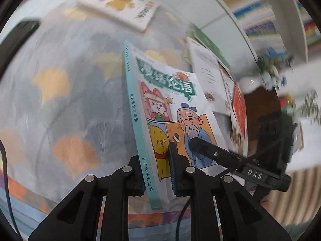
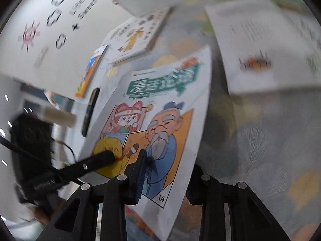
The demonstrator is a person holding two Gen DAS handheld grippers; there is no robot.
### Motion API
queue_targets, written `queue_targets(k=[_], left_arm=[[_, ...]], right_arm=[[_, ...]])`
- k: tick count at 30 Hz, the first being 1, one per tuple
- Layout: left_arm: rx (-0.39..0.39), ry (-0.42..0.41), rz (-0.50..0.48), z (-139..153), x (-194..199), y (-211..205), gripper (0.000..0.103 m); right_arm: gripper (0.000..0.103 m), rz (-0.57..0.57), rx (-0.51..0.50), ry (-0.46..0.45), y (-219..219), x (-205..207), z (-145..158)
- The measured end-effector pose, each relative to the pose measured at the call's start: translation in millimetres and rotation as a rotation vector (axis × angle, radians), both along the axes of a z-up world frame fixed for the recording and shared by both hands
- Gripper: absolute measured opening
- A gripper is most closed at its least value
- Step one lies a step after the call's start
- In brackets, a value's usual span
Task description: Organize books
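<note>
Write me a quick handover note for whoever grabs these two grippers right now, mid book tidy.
Left gripper: shut on the comic book at its teal spine, near the bottom.
Right gripper: shut on the same book's open edge at the bottom.
The book is held up, tilted, above the patterned cloth.
Other books: a white one flat on the cloth beyond, a loose pile to the right, filled shelves behind.
Done: comic book picked up.
Left: place it, then sort the white book and the pile.
</note>
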State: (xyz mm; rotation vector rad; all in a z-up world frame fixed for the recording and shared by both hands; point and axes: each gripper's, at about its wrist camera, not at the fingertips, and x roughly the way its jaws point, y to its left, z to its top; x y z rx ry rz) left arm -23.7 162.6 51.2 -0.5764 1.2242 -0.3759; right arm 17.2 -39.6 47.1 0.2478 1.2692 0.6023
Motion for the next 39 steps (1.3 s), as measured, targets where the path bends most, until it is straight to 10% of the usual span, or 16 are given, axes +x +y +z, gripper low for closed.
queue_targets(k=[13, 28, 39], left_arm=[[-0.030, -0.208, -0.143, 66, 67, 56, 0.017], [0.163, -0.127, 0.013, -16, 246, 128, 0.020], [0.143, -0.100, 0.140, -17, 184, 155, 0.020]], right_arm=[[0.034, 0.006, -0.067, -0.265, 75, 38, 88], [0.041, -0.177, -0.044, 0.066, 158, 235, -17], [0.047, -0.124, -0.181, -0.021, 173, 241, -13]])
